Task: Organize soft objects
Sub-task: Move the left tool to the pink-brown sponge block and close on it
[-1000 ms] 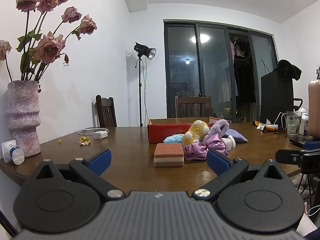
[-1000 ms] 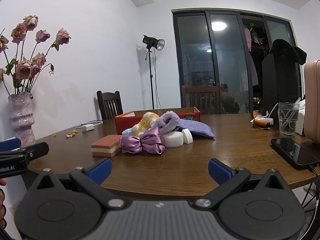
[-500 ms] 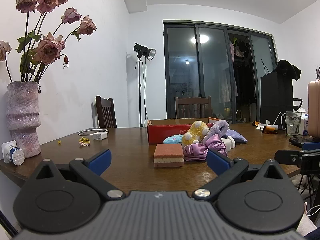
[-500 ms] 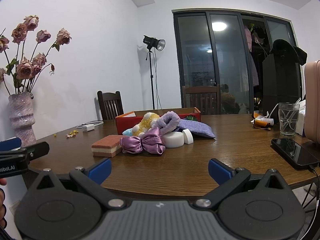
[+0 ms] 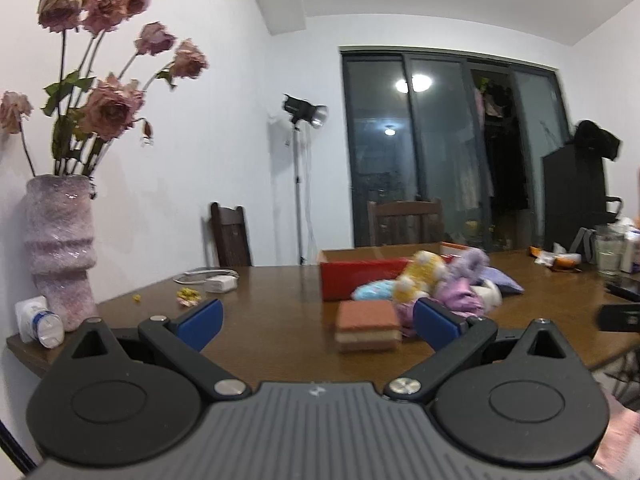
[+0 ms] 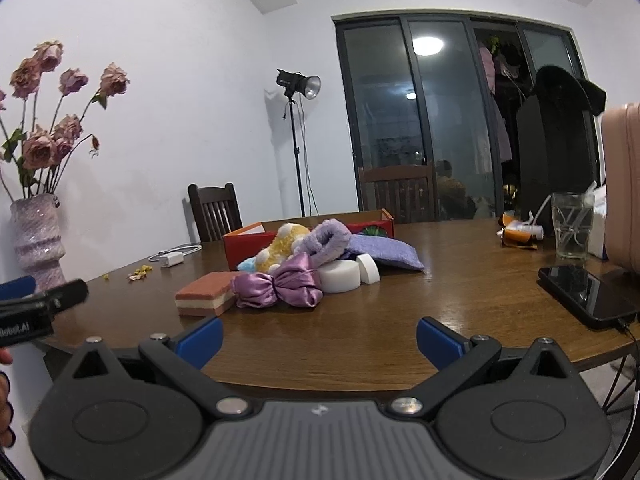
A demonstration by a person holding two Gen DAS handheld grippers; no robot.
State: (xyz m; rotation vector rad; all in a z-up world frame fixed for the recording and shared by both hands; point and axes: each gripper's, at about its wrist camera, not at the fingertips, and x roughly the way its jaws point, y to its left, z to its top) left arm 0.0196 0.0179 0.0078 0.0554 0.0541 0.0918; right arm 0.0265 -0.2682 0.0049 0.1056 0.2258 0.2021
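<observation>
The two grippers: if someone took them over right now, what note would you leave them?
Left gripper: jaws open, empty, held in front of the red-and-cream sponge.
Right gripper: jaws open, empty, at the table edge.
Soft things lie piled in front of the red box: purple satin bow, yellow plush, white foam pieces, lilac pillow.
Done: nothing picked up yet.
Left: sort the whole pile, probably into the box.

— What lies ahead of the right gripper (image 6: 318,338)?
— A pile: layered sponge (image 6: 206,294) flat at front left, shiny purple scrunchie (image 6: 278,286) touching it, white foam round (image 6: 339,276) just right.
— And farther off?
— Yellow plush (image 6: 282,246), lavender fuzzy band (image 6: 324,238), purple pad (image 6: 384,252), against an open red box (image 6: 246,246).
</observation>
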